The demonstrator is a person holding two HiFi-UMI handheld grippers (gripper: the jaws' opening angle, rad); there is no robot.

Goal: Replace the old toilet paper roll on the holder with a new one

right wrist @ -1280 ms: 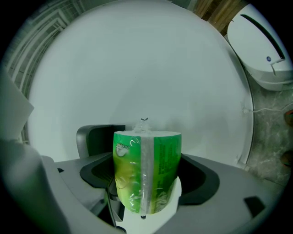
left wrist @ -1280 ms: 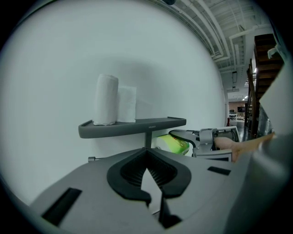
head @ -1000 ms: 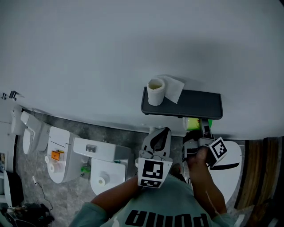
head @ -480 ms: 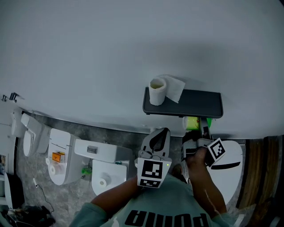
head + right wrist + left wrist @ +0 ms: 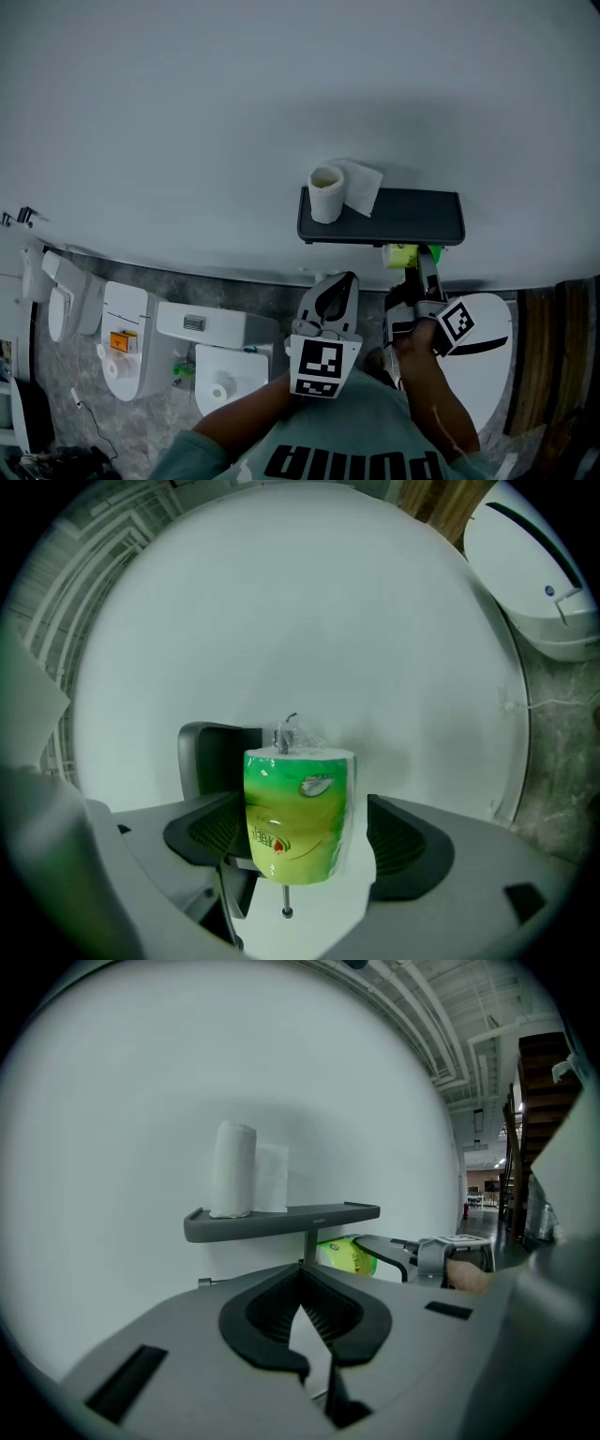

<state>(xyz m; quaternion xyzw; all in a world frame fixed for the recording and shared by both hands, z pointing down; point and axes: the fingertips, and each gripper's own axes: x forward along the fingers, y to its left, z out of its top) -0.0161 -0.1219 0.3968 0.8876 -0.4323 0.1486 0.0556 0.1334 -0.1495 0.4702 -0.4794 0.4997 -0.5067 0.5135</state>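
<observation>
Since green-wrapped new roll (image 5: 298, 803) appears threaded on holder pin (image 5: 286, 904) under shelf (image 5: 412, 217), nearer its right end, I judge seating step nearly done. Right hand-held gripper (image 5: 298, 855) straddles roll, jaws apart, gap showing on one side. Left hand-held gripper (image 5: 314, 1377) closed, empty. Old roll (image 5: 327, 194) stands at shelf's left end. Next: draw right gripper straight back without dragging roll off pin.
</observation>
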